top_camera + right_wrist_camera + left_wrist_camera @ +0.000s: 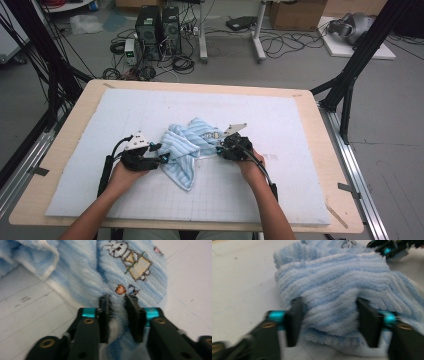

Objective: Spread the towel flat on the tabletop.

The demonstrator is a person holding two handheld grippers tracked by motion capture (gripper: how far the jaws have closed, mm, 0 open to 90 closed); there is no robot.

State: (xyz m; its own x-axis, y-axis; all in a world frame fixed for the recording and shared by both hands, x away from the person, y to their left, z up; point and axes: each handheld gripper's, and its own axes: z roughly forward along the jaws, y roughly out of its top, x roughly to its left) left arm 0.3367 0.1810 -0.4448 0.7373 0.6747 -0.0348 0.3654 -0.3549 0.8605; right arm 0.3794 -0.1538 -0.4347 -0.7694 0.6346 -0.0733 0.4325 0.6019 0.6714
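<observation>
Grey concrete floor strewn with black cables, two computer towers and a cardboard box lies beyond a pale wooden table, which carries a white foam mat faintly ruled in squares. In the high view a crumpled towel of light blue, ribbed fleece lies between the two tools: the left gripper meets its left edge, the right gripper its right edge, each topped by a grey three-cornered plate. Black frame struts stand at both sides of the table.

From the left gripper view, a thick, soft fold of the towel bulges between the black jaws, with teal fittings behind them. The jaws stand fairly wide, their flat pads set against the fold's two sides; the picture is blurred, so how hard they press is unclear. Bare mat lies left of the jaws, and the other gripper shows beyond the cloth.

Seen from the right gripper view, the jaws are clenched on a narrow ridge of the towel, the fleece pinched up between the pads. Just ahead of the jaws sits an embroidered cartoon figure with small orange and blue motifs; mat lies either side.
</observation>
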